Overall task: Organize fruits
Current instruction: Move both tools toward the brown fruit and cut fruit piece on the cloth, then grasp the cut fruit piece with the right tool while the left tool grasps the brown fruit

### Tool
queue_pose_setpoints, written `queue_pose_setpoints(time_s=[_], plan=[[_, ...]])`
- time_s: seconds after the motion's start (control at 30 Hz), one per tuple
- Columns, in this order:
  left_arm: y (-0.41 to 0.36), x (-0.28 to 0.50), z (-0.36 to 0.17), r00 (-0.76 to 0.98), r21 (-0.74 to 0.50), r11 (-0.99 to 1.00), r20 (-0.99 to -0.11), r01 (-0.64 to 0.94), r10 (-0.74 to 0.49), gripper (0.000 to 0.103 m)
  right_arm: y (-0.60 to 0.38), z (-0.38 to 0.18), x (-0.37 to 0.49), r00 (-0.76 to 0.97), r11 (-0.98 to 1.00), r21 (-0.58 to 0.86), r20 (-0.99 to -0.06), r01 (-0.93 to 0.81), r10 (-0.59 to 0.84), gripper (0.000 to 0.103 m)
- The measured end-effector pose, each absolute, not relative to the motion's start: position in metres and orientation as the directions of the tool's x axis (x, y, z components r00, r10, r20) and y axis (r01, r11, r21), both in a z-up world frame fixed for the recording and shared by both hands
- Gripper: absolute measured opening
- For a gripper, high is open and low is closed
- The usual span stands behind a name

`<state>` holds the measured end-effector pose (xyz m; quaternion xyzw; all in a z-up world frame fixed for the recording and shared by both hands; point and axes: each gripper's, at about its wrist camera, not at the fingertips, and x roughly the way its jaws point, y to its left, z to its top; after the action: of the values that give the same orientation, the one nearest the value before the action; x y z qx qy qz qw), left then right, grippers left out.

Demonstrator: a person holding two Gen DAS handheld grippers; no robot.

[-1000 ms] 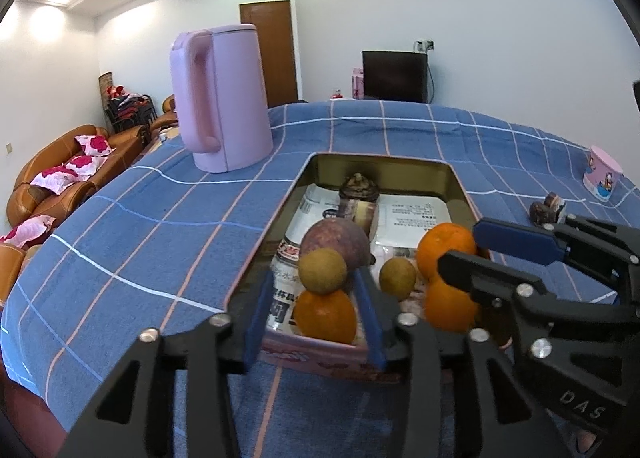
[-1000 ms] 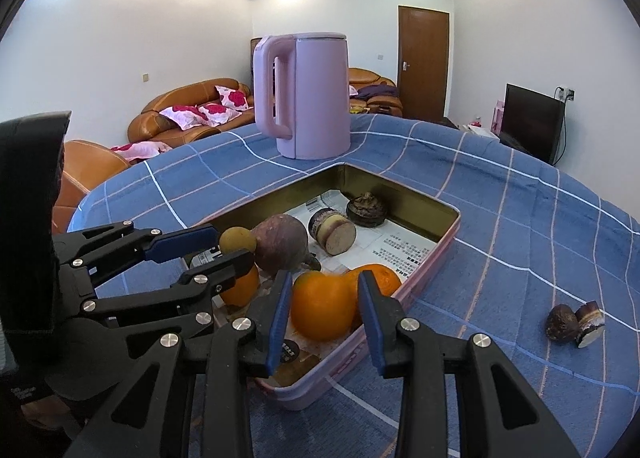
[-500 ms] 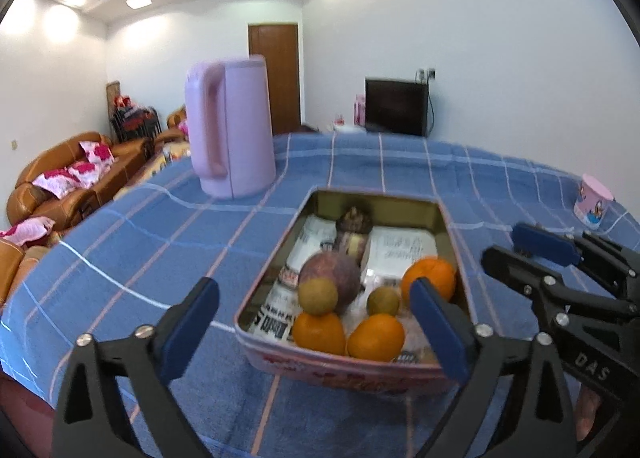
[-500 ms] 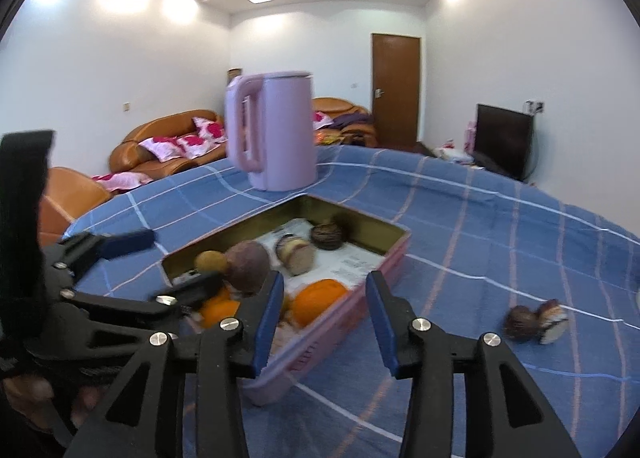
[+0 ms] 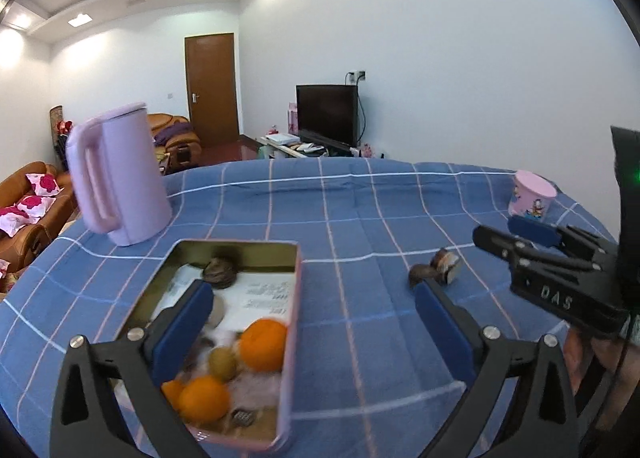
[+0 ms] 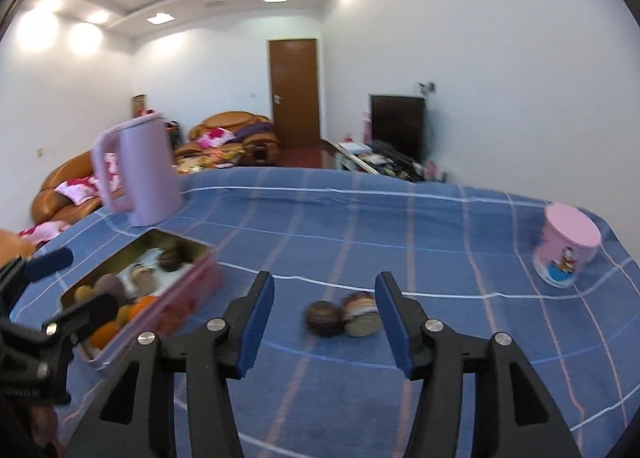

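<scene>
A pink metal tray (image 5: pixel 294 298) on the blue checked tablecloth holds oranges (image 5: pixel 262 344), small brownish-green fruits and dark fruit pieces; it also shows in the right wrist view (image 6: pixel 200 278). Two dark brown fruit pieces (image 6: pixel 342 316) lie loose on the cloth right of the tray, also in the left wrist view (image 5: pixel 434 268). My left gripper (image 5: pixel 316 330) is wide open and empty, above the tray's right side. My right gripper (image 6: pixel 324 322) is open and empty, with the loose pieces in line between its fingers, a little beyond them.
A lilac kettle (image 5: pixel 118 181) stands behind the tray at the left. A pink cartoon cup (image 6: pixel 566 248) stands at the table's right edge. Sofas, a door and a television are beyond the table.
My left gripper opened wide, releasing an orange into the tray, and drew back and right. My right gripper opened wider and swung right from the tray to the loose dark pieces.
</scene>
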<state>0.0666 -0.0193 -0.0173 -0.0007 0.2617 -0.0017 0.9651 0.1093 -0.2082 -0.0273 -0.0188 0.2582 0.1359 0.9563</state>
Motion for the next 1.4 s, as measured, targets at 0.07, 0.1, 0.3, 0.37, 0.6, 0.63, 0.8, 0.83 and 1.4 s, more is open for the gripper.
queue_pose_setpoints(time_s=[0.07,0.1,0.3,0.37,0.6,0.63,0.8,0.83,1.4], plan=[[-0.024,0.084,-0.018,0.848,-0.022,1.0,-0.529,-0.007,-0.006,0.103,-0.216,-0.033,0.125,0.818,0.969,0.044,-0.529,-0.241,0.227,0.057],[-0.026,0.092,-0.018,0.842,-0.03,0.999,-0.539,-0.023,0.003,0.103,-0.218,-0.036,0.133,0.804,0.968,0.062,-0.546,-0.242,0.236,0.057],[-0.033,0.125,-0.031,0.819,0.005,0.995,-0.569,-0.095,0.081,0.103,-0.218,-0.059,0.172,0.749,0.972,0.097,-0.621,-0.216,0.228,0.057],[-0.035,0.13,-0.036,0.815,0.021,0.995,-0.571,-0.102,0.096,0.103,-0.217,-0.067,0.179,0.726,0.974,0.091,-0.654,-0.206,0.214,0.057],[-0.048,0.141,-0.046,0.803,0.036,0.997,-0.591,-0.069,0.077,0.103,-0.219,-0.089,0.199,0.634,0.959,0.18,-0.72,-0.219,0.281,0.055],[-0.051,0.143,-0.048,0.799,0.037,0.998,-0.598,-0.055,0.066,0.103,-0.221,-0.089,0.199,0.629,0.955,0.199,-0.719,-0.222,0.296,0.051],[-0.059,0.152,-0.056,0.772,-0.013,1.0,-0.636,0.0,-0.009,0.103,-0.23,-0.088,0.193,0.632,0.95,0.226,-0.709,-0.217,0.313,0.038],[-0.062,0.152,-0.057,0.772,-0.007,1.0,-0.636,0.0,-0.005,0.103,-0.232,-0.089,0.191,0.639,0.95,0.231,-0.704,-0.209,0.312,0.038],[-0.123,0.186,-0.072,0.724,0.079,0.993,-0.69,0.09,-0.011,0.1,-0.278,-0.073,0.172,0.748,0.98,0.191,-0.644,-0.047,0.161,0.038]])
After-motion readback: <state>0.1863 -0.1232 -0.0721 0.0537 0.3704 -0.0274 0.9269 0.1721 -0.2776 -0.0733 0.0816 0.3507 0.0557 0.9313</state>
